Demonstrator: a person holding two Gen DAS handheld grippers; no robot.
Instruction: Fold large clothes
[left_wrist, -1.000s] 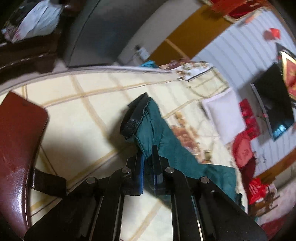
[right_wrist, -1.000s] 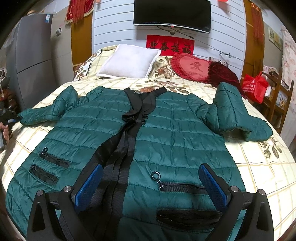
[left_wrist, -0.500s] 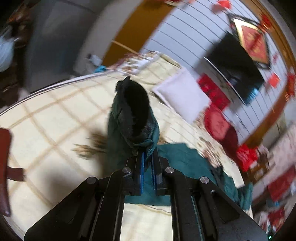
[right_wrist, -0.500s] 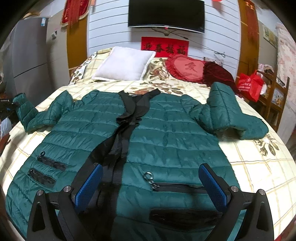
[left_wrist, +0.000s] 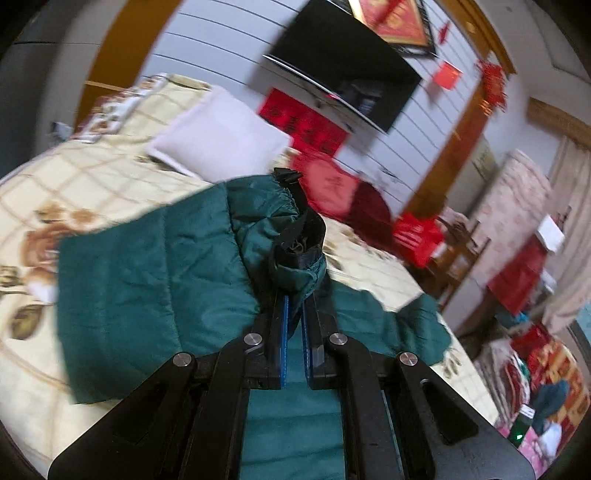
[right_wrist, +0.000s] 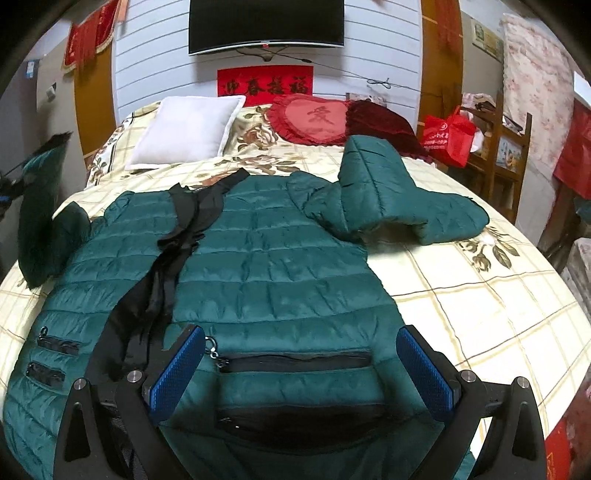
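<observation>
A large green quilted jacket (right_wrist: 266, 258) lies face up on the bed (right_wrist: 480, 295), its black zipper placket (right_wrist: 177, 236) running down the middle. Its right sleeve (right_wrist: 388, 199) is bent over at the far right. My left gripper (left_wrist: 293, 295) is shut on the cuff of the left sleeve (left_wrist: 147, 280), which it holds lifted off the bed; that raised sleeve (right_wrist: 37, 206) shows at the left edge of the right wrist view. My right gripper (right_wrist: 299, 363) hangs open above the jacket's lower pocket zipper (right_wrist: 295, 360), with nothing between its fingers.
A white pillow (right_wrist: 188, 129) and a red heart cushion (right_wrist: 314, 118) lie at the head of the bed. A television (right_wrist: 266, 26) hangs on the wall. A wooden chair with a red bag (right_wrist: 450, 136) stands at the right of the bed.
My left gripper has lifted the sleeve cuff off the bed and swung it up and inward toward the jacket body. The right gripper drifted slightly, still open.
</observation>
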